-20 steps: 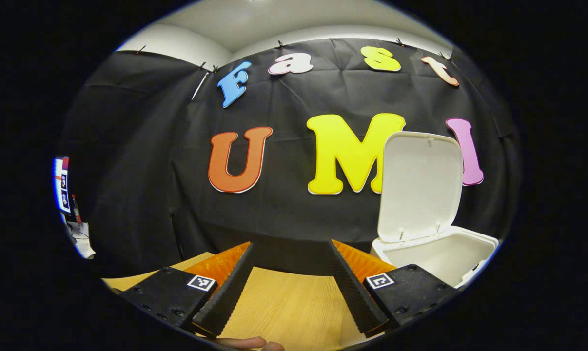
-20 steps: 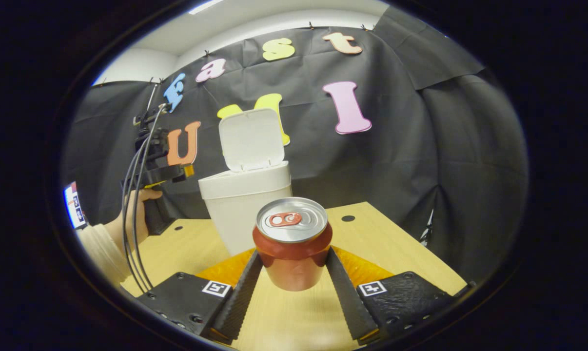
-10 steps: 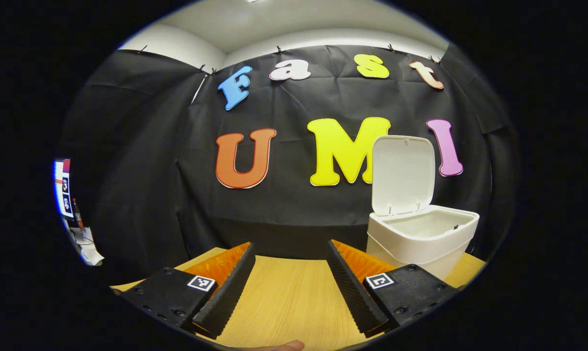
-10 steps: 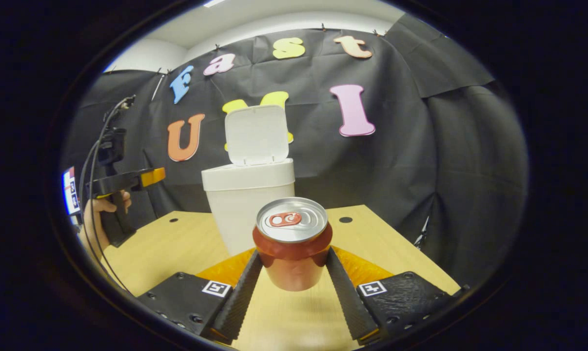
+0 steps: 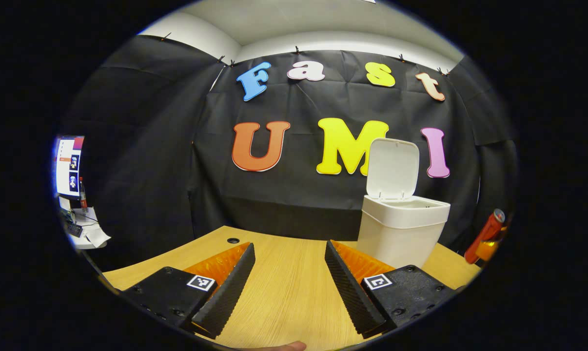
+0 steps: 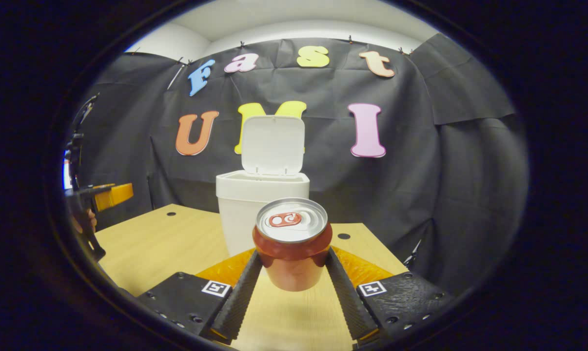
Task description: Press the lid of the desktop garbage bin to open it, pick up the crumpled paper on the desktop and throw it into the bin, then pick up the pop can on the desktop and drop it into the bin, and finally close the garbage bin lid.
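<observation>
Right gripper (image 6: pixel 294 273): both fingers pinch the pop can (image 6: pixel 292 243) at its lower body, one on each side. Can upright, long axis vertical, pull-tab end up, raised off the desktop (image 6: pixel 162 243). The garbage bin (image 6: pixel 262 204) stands directly ahead of the fingertips, beyond the can, its lid (image 6: pixel 273 145) hinged up at the far side, so the mouth is open. Judgement: the coming move is a carry forward and up over the near rim, then release; the rim sits about level with the can's top, so the can needs more height to clear it.

Left gripper (image 5: pixel 286 287): fingers spread, nothing between them, bare desktop beneath. The bin lies ahead and to the right of its fingertips, well apart. The right gripper is the nearer. No obstruction seen between can and bin
</observation>
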Tool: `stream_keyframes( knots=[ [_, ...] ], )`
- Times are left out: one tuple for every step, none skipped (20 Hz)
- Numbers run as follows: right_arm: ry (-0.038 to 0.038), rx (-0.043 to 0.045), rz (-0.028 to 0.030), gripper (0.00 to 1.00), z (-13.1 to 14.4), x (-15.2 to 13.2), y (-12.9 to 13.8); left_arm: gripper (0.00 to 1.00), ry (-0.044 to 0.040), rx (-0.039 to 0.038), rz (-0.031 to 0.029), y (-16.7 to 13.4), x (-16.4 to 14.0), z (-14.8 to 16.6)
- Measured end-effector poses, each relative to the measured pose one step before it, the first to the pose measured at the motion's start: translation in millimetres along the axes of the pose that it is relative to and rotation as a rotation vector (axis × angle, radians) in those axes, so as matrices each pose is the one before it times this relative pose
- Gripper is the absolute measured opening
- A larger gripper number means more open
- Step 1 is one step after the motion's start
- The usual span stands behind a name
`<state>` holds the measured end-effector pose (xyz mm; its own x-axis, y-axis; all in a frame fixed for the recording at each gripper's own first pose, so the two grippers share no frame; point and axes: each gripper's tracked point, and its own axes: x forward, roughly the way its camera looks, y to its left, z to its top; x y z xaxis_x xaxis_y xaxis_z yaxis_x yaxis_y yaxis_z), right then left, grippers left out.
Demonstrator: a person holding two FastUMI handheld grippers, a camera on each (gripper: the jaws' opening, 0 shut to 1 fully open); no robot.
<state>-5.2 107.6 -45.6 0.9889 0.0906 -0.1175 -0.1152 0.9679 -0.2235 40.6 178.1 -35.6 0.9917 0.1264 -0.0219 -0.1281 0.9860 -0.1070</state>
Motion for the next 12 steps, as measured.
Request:
stream_keyframes(
  knots=[
    [-0.01272,0.004,-0.01316,0.8,16.45,0.79,-2.89,0.95,0.02832,0.01648,0.00285,1.37,-4.1,-7.66],
    [-0.01147,-0.00173,-0.00876,0.8,16.7,2.09,-0.5,0.95,0.01227,0.01479,0.00482,2.44,-4.81,-4.84],
    [-0.01124,-0.00435,-0.00124,0.8,17.73,1.98,2.25,0.95,-0.00793,0.00819,0.00451,2.06,-5.05,0.03],
    [-0.01103,-0.00242,0.00716,0.8,17.44,3.45,3.86,0.95,-0.01147,-0.00434,-0.01144,-2.85,-4.19,1.19],
    [-0.0136,-0.00082,0.00946,0.8,19.37,4.26,5.35,0.95,0.00043,-0.00496,-0.02473,-6.58,-2.41,-1.93],
    [-0.00871,-0.00523,0.00551,0.8,17.77,5.3,3.2,0.95,-0.00514,-0.0087,-0.02204,-7.36,-3.45,0.08],
    [-0.0095,0.0034,0.00781,0.8,18.5,6.36,5.45,0.95,-0.00855,0.00218,-0.01938,-4.91,-2.94,1.76],
    [0.00021,0.00744,0.01421,0.8,17.96,1.32,8.31,0.95,-0.0115,0.00651,-0.01579,-5.12,-1.97,2.8],
    [-0.00127,0.00752,0.015,0.8,15.58,8.12,8.36,0.95,-0.01069,0.00226,-0.02013,-5.25,-2.35,0.89],
    [0.00281,-0.00272,0.01225,0.8,13.21,8.3,7.94,0.95,0.00815,-0.01294,-0.02708,-7.43,-1.91,-0.34],
    [0.00336,-0.0082,0.00355,0.8,11.99,10.17,6.03,0.95,0.00637,-0.02217,-0.0256,-8.19,-1.26,-0.92],
    [-0.00083,-0.00892,-0.00514,0.8,11.01,10.7,4.8,0.95,0.00102,-0.02097,-0.02918,-7.95,-1.22,2.06]
  ],
)
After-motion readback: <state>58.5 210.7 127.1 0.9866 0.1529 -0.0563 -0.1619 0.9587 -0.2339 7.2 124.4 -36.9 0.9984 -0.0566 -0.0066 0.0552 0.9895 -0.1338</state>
